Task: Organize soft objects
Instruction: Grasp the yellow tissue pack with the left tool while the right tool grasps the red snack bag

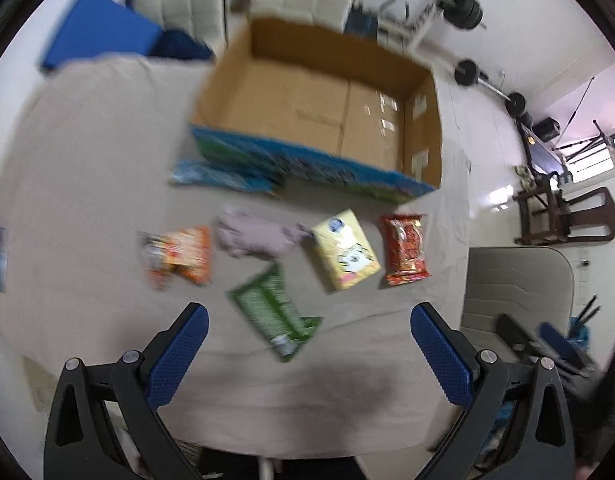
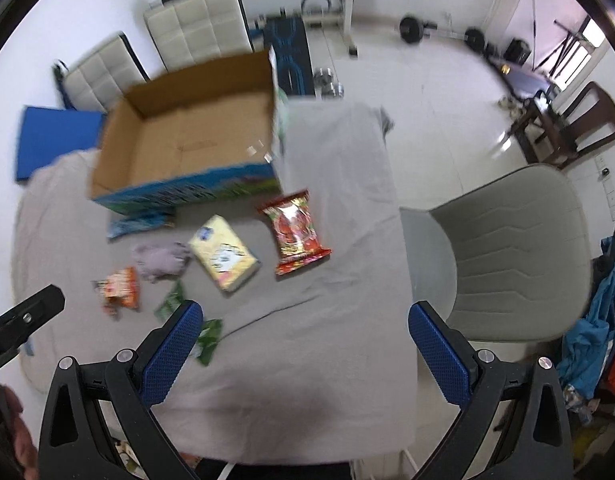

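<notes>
Several soft items lie on the grey-covered table (image 1: pixel 87 184): an orange snack bag (image 1: pixel 179 258), a crumpled mauve cloth (image 1: pixel 255 236), a green packet (image 1: pixel 277 312), a yellow tissue pack (image 1: pixel 345 254) and a red snack bag (image 1: pixel 405 250). Behind them stands an open cardboard box (image 1: pixel 307 96), empty inside. My left gripper (image 1: pixel 307 334) is open and empty, above the table just in front of the green packet. My right gripper (image 2: pixel 305 332) is open and empty, right of the items; the red bag (image 2: pixel 295 232), the yellow pack (image 2: pixel 223 254) and the box (image 2: pixel 187 136) show there.
A blue pad (image 1: pixel 95 36) lies at the table's far left. A grey chair (image 2: pixel 511 252) stands right of the table, white padded chairs (image 2: pixel 195 24) behind it. Gym weights (image 2: pixel 411 28) and a wooden chair (image 2: pixel 567 124) are on the floor beyond.
</notes>
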A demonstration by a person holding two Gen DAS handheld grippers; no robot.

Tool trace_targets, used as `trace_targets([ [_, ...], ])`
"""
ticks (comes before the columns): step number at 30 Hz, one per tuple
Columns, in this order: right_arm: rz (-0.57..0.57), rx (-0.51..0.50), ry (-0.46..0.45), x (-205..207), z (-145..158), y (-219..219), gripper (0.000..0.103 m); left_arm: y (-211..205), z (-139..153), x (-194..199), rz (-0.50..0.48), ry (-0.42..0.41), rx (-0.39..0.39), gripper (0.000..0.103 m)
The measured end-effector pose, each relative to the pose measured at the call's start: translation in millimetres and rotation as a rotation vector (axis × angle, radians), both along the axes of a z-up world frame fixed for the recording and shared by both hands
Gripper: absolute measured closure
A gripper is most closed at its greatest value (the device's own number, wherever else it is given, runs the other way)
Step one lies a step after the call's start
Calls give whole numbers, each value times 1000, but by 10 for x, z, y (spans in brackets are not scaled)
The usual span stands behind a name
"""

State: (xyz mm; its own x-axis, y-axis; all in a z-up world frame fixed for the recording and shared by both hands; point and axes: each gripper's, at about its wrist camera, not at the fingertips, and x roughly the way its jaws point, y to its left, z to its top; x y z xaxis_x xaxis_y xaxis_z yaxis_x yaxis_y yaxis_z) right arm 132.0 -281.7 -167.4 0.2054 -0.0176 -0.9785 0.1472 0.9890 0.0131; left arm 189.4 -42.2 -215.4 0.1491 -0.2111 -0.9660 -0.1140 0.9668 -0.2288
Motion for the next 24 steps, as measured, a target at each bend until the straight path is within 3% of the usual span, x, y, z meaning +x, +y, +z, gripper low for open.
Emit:
trace_targets([
  [6,29,23,126,608,-1148,-71,1,-252,-1010,401,54,207,-71,0],
  [10,34,57,190,849,-1645,-50,5,-258,-1375,486,104,276,-80,0],
  [15,27,88,249,1036,-2052,-40,15,-269,-1614,588,130,295,-99,0],
  [17,19,84,279,1062,-2182,-60,38,-282,-1664,609,136,301,-96,0],
  [24,-1,89,321,909,-2265,-253,46,-479,-1862,698,126,329,-102,0],
])
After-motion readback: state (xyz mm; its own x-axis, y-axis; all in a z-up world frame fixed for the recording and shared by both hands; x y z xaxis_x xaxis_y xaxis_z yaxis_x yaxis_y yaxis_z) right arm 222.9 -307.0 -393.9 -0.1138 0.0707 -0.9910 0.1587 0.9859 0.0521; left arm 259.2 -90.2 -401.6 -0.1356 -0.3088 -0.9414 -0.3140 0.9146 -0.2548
